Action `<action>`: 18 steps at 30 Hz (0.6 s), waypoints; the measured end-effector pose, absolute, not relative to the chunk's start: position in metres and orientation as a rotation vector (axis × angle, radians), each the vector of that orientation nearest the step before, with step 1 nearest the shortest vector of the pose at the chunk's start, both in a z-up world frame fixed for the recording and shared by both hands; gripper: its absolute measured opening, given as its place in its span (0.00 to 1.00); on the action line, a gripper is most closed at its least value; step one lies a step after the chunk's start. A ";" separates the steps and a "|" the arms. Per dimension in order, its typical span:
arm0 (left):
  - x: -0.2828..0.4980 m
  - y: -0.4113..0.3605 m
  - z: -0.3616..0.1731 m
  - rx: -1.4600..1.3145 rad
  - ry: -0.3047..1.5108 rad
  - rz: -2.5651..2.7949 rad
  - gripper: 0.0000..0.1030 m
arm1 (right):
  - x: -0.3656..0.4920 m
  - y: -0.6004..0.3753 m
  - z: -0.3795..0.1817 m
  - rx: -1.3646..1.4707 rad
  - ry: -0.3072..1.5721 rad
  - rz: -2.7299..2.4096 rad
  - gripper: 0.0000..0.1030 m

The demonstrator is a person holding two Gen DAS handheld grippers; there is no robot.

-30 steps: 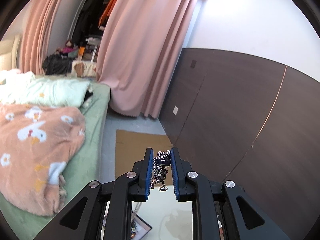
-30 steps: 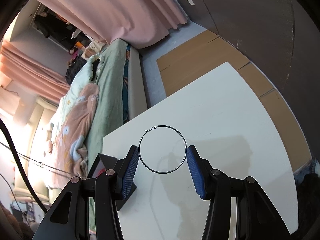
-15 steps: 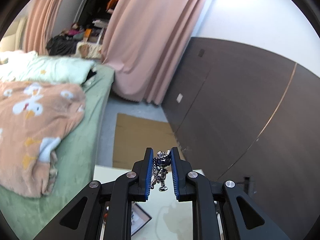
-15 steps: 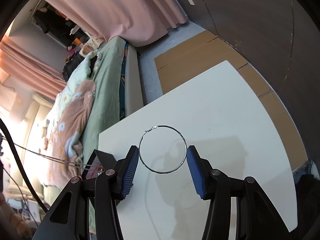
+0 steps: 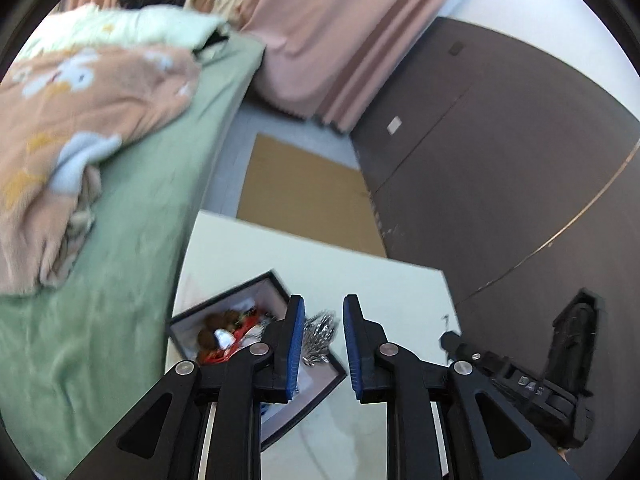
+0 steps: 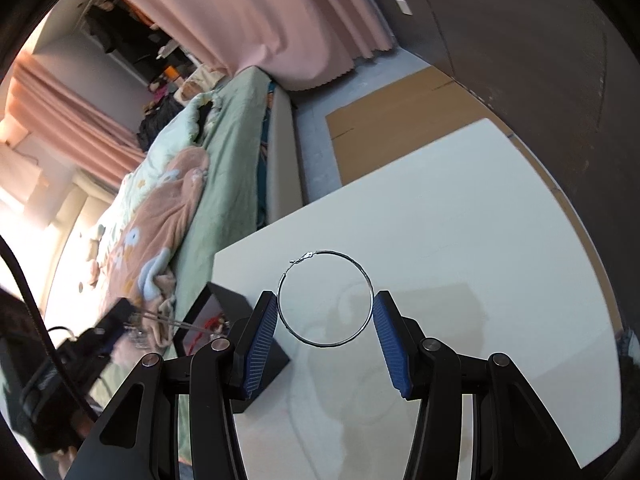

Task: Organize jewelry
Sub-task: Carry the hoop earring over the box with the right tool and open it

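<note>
Silver chain (image 5: 318, 336), bunched and blurred, sits between my left gripper (image 5: 323, 346) pads; I read the blue pads as parted with the chain loose between them above the box, though the motion blur keeps me from being sure whether one pad touches it. Below it lies the black-rimmed box (image 5: 276, 280) on the white table (image 5: 360, 276), tilted to the table edge, with red, brown and white pieces heaped in its left part.

On my right, the gripper (image 6: 326, 320) is pinching a thin wire hoop (image 6: 326, 254) across its width, one blue pad on each side, so the ring stands up above the table (image 6: 460, 240). The hoop's clasp points up and left. The box (image 6: 228, 300) shows at the left of that view, near the table edge by the green bed (image 6: 232, 168). My left gripper (image 6: 108, 322) appears there too, dim and blurred, over the box.
</note>
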State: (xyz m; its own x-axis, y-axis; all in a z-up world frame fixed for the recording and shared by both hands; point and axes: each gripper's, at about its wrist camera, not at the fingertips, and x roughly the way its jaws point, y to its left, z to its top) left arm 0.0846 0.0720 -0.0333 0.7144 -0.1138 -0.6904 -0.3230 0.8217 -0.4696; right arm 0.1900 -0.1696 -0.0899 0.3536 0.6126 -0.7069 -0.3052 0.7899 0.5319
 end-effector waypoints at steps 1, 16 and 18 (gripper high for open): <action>0.085 0.075 -0.035 -0.609 0.795 0.131 0.31 | 0.187 -0.164 -0.088 0.327 1.044 0.623 0.49; 0.068 0.115 -0.026 -0.617 0.794 0.148 0.58 | 0.165 -0.099 -0.079 0.293 0.997 0.793 0.49; 0.065 0.120 -0.024 -0.614 0.788 0.156 0.58 | 0.162 -0.090 -0.082 0.274 1.004 0.804 0.49</action>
State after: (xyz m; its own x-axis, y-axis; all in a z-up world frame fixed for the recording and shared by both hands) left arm 0.0650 0.1203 -0.0244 0.7039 -0.0913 -0.7044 -0.3528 0.8158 -0.4583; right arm 0.1619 -0.0901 -0.0817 0.2851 0.7107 -0.6432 -0.4727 0.6880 0.5506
